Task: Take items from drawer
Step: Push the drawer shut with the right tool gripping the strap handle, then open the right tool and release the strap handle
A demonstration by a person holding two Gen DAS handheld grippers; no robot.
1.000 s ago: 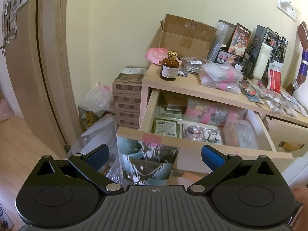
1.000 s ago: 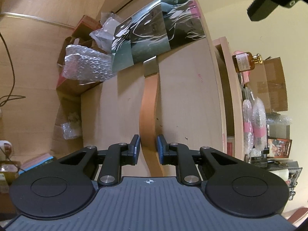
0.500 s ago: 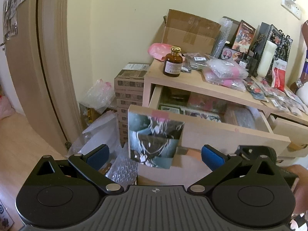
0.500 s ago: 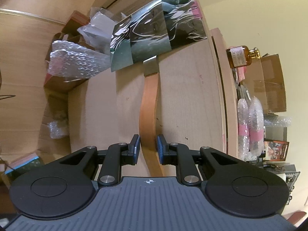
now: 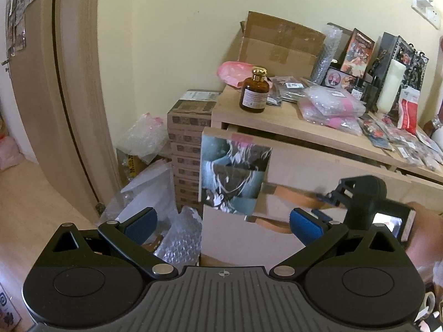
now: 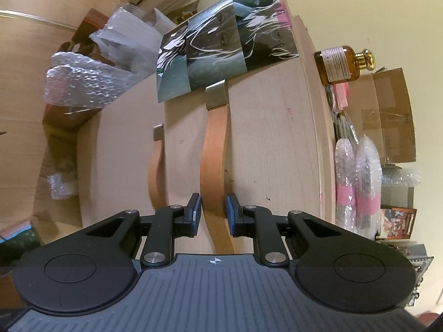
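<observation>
The top drawer of the light wood cabinet stands almost flush with the cabinet, and its inside is hidden. An anime picture is taped to the drawer front. My right gripper is shut on the drawer's tan leather strap handle; it also shows in the left wrist view. My left gripper is open and empty, held back from the drawer front. A brown glass bottle with a gold cap stands on the cabinet top.
The cabinet top holds a cardboard box, bubble-wrapped packets and several small items. Stacked boxes and bubble wrap lie left of the cabinet. A door frame is further left. A second strap handle sits on the lower drawer.
The drawer has slid in from wide open to nearly shut, with my right gripper still on its handle. Its contents went out of sight. My left gripper has stayed open.
</observation>
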